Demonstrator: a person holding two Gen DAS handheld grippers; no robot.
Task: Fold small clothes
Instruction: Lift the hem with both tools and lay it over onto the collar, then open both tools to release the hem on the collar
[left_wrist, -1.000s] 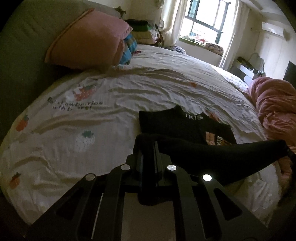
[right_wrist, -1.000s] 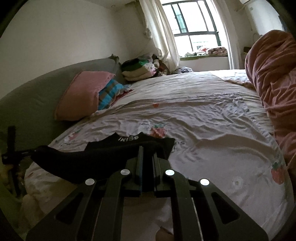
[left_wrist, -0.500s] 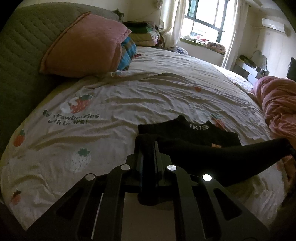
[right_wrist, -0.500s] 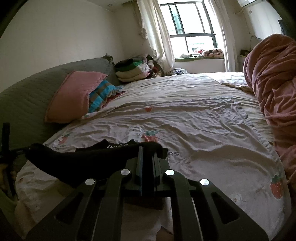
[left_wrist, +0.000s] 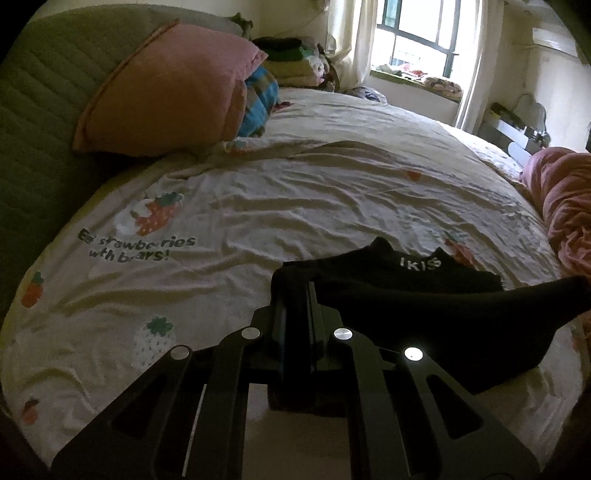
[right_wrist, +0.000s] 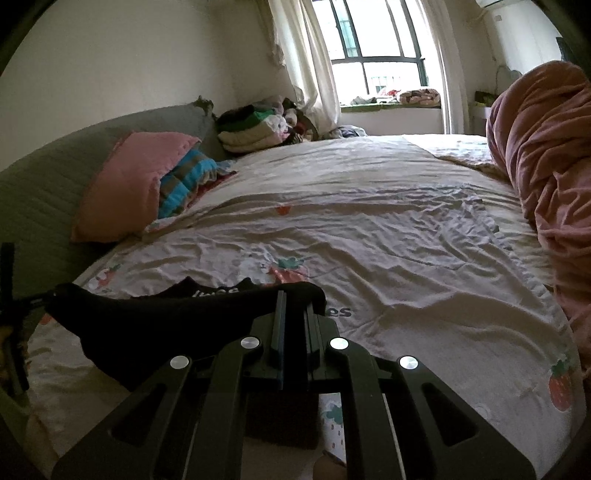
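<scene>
Both grippers, left gripper and right gripper, clenched on the small black knit sock: I'd keep it taut, lowering evenly onto its lying mate.

Black sock held up, second black sock with white lettering, cream bedsheet printed with red and white strawberries and dark green words, pink pillow, blue-striped cushion, dusty-pink duvet, grey-green quilted headboard

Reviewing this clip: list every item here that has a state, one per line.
Left gripper: shut on black sock.
Right gripper: shut on black sock.
Black sock: stretched between both grippers, held above the sheet.
Second black sock with white lettering: lying flat on the strawberry-print sheet.
</scene>
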